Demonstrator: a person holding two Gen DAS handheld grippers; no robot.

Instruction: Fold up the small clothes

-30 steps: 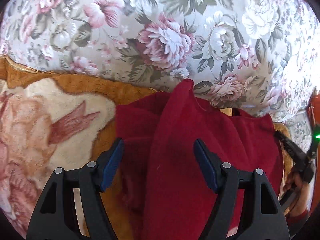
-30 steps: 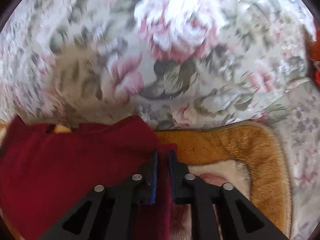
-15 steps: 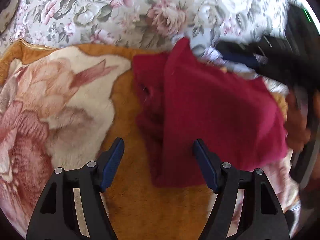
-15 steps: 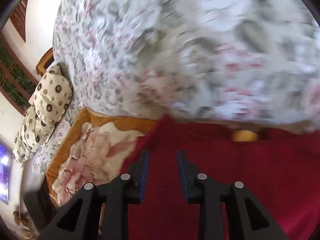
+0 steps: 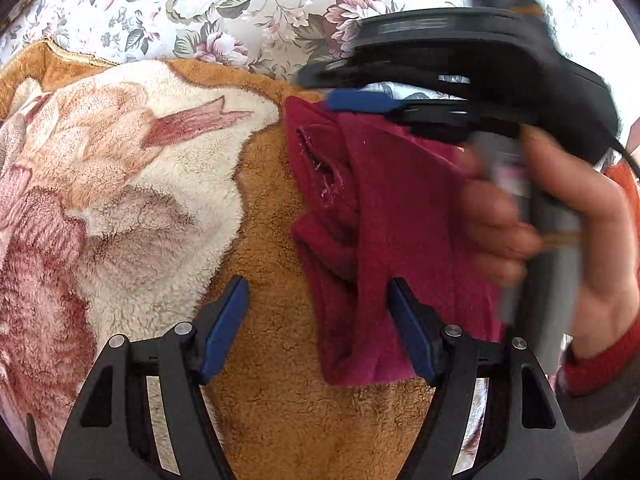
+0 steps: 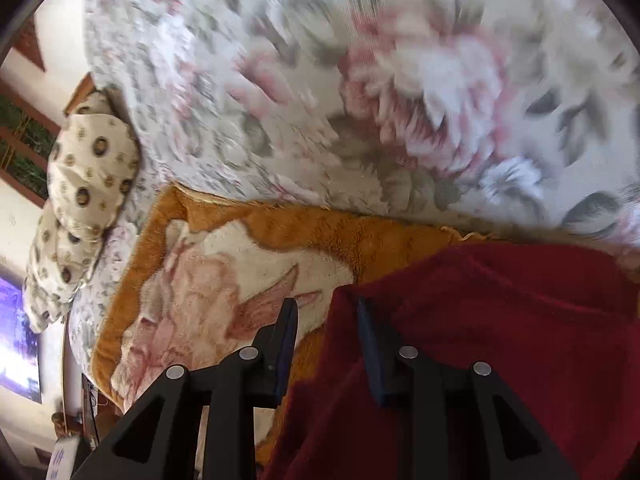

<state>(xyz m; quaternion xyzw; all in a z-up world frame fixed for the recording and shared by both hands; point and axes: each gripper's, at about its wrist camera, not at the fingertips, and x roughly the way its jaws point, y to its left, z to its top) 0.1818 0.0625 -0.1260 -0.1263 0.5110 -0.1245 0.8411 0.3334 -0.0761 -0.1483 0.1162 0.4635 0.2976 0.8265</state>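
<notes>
Left wrist view shows the red garment [image 5: 400, 216] already folded over on the blanket [image 5: 272, 420], just ahead of the spread, empty left hand-held gripper [image 5: 318, 330], while the right hand-held gripper [image 6: 326, 344], jaws parted over its edge, holds nothing, so perhaps one fold remains

Black tongs [image 5: 320, 332] with blue pads, silver screws; bare-skinned hand [image 5: 560, 232], red sleeve [image 5: 600, 364].

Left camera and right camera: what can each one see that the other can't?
Only the left wrist view shows the person's hand holding the right gripper at the cloth's far edge, and the open left gripper. Only the right wrist view shows the spotted pillows and a wall beyond the bed. Both show the red cloth, the fluffy orange blanket and the flowery bedspread.
</notes>
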